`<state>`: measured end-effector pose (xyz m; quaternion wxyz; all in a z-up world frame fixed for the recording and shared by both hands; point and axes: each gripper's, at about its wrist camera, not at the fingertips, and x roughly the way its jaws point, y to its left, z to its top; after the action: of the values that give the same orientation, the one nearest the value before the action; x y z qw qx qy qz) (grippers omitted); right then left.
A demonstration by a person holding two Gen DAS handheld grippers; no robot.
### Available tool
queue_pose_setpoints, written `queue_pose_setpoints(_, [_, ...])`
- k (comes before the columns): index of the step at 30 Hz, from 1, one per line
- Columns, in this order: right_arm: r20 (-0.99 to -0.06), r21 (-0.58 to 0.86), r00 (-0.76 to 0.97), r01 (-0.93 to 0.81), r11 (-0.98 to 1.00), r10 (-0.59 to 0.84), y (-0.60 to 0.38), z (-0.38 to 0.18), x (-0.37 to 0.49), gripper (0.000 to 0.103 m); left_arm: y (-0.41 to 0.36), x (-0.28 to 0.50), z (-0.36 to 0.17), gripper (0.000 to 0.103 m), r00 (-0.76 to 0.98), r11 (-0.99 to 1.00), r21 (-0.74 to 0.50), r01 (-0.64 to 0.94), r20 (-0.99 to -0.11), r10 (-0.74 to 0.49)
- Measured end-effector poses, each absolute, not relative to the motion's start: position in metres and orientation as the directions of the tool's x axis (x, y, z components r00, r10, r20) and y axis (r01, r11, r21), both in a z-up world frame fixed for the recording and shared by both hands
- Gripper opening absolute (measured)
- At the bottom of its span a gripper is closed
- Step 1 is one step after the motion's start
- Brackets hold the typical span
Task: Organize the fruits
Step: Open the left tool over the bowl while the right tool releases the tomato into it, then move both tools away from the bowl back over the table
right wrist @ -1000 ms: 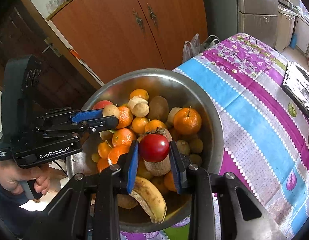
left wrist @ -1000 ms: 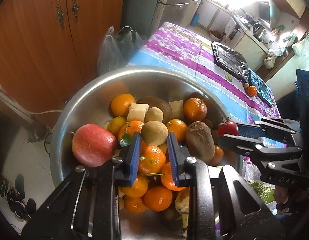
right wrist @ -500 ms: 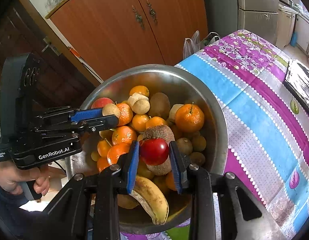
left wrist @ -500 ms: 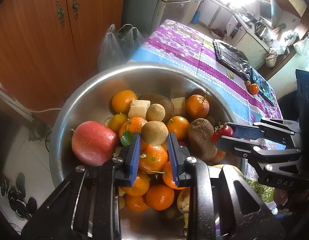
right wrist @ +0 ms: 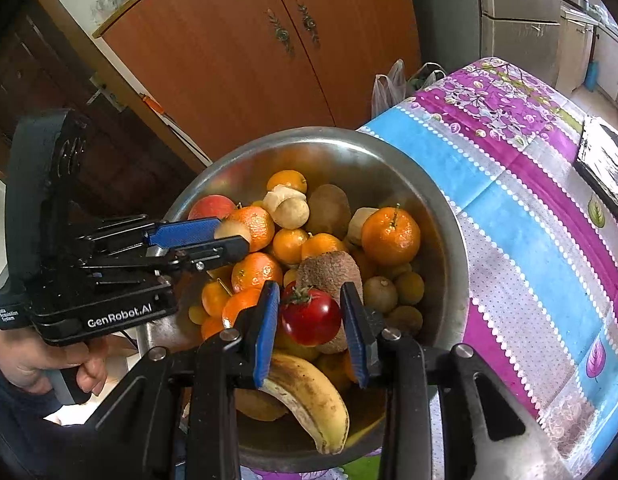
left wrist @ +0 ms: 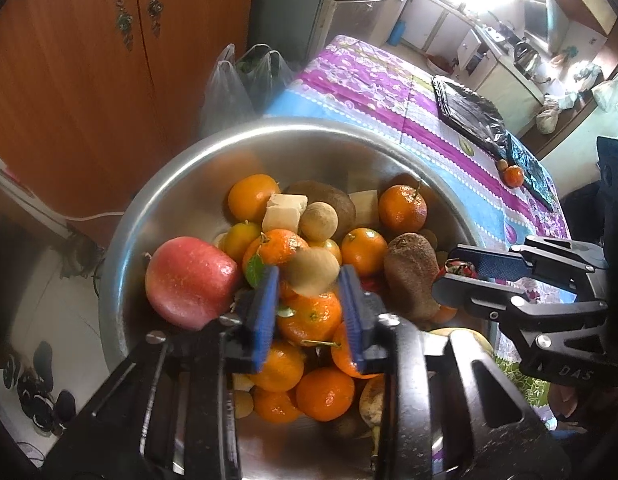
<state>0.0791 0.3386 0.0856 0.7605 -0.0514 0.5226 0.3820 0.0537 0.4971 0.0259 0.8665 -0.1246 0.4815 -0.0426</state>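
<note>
A steel bowl (left wrist: 149,216) (right wrist: 449,216) holds a heap of oranges, brown kiwis, a red apple (left wrist: 189,280) and a banana (right wrist: 313,404). My left gripper (left wrist: 309,304) (right wrist: 225,236) hovers over the heap, its blue pads slightly apart. A tan round fruit (left wrist: 311,272) (right wrist: 231,230) shows blurred at its fingertips, loose between them. My right gripper (right wrist: 311,312) (left wrist: 449,276) is shut on a red tomato (right wrist: 311,316) (left wrist: 455,270) just over a kiwi (right wrist: 329,270) near the bowl's front.
The bowl stands at the corner of a table with a purple, blue and grey cloth (right wrist: 529,208). A small orange (left wrist: 513,176) and dark trays (left wrist: 469,112) lie farther along it. Wooden cupboard doors (right wrist: 269,60) and plastic bags (left wrist: 245,80) are behind. A hand (right wrist: 29,360) holds the left gripper.
Both grippers have dropped closer to the heap. The left fingers have parted a little and the tan fruit now blurs. The tomato sits lower and turned between the right pads.
</note>
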Motion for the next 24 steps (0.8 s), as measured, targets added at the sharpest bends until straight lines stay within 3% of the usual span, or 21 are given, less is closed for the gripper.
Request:
queue_pose_setpoints(2, [-0.831,0.319,0.169,-0.636,0.703,0.530,0.339,0.087,0.079,0.046,0.498,0.053,0.026,0.058,0.536,0.967,-0.250,-0.056,-0.824,-0.182])
queue_pose_setpoints(8, [-0.822,0.319,0.194,-0.621,0.716,0.535,0.335,0.090,0.080,0.056,0.502,0.053,0.026,0.074,0.533,0.969,-0.228,-0.090,-0.833,-0.147])
queue_pose_setpoints(17, [-0.810,0.312,0.243,-0.593,0.743,0.534,0.323,0.098,0.084,0.064,0.502,0.056,0.030,0.076,0.534,0.972,-0.209,-0.105,-0.836,-0.123])
queue_pose_setpoints(24, [-0.806,0.307,0.282,-0.551,0.776,0.520,0.291,0.099,0.084,0.064,0.484,0.067,0.041,0.076,0.552,0.977,-0.204,-0.057,-0.822,-0.139])
